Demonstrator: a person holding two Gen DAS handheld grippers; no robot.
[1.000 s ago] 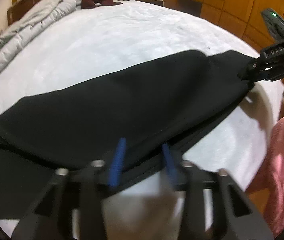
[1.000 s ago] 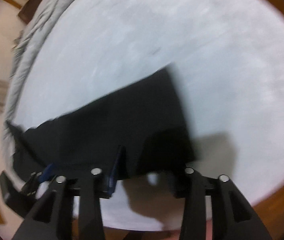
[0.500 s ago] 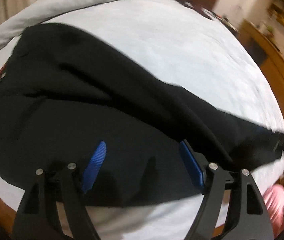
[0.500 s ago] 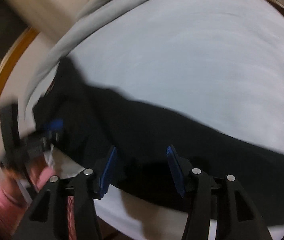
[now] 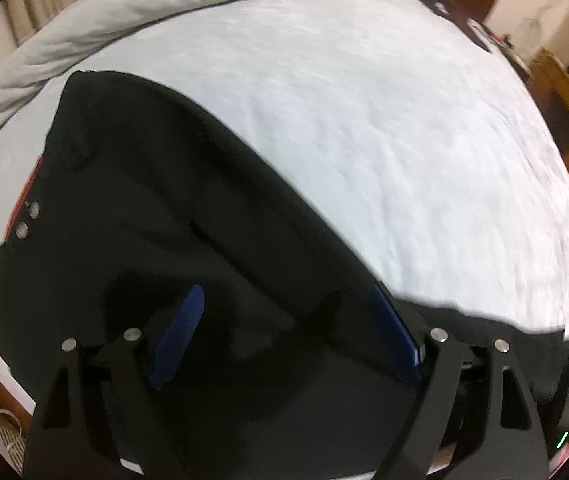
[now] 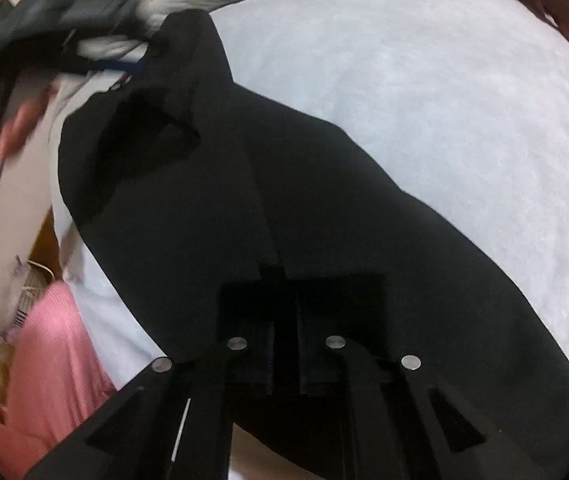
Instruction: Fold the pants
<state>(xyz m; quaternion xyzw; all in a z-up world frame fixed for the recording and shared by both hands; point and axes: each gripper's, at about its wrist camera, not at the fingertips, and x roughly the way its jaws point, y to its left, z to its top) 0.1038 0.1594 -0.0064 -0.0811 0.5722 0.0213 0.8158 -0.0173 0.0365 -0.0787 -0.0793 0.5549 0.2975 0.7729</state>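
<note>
Black pants [image 5: 172, 208] lie across the near side of the bed [image 5: 384, 128], its pale sheet bare beyond them toward the far edge, where a grey duvet [image 5: 132, 4] is bunched along the rim. The waistband end, with two metal snaps [image 5: 28, 220] and a strip of red lining showing, sits toward the bed's left edge as my left camera sees it; the legs run off toward the near right corner.

My left tongs [image 5: 288, 328] hang above the seat of the pants, blue pads [image 5: 180, 328] set wide apart; the jaws have just been opening, and nothing is pinched between them, though black cloth fills the view beneath.

My right tongs [image 6: 284, 344] are drawn together, their jaws having just closed, fingers nearly touching over the dark fabric. The black pads merge with the black cloth, so I cannot tell whether a fold of the pants is caught between them.

In the right camera's view, the far end of the pants [image 6: 268, 184] rises to a peak near the duvet at the bed's far left corner, next to my blurred left hand [image 6: 12, 120] and its tool. A pink-clothed leg [image 6: 52, 364] stands at the bed's near edge, with a wooden floor and a white cord below it.
</note>
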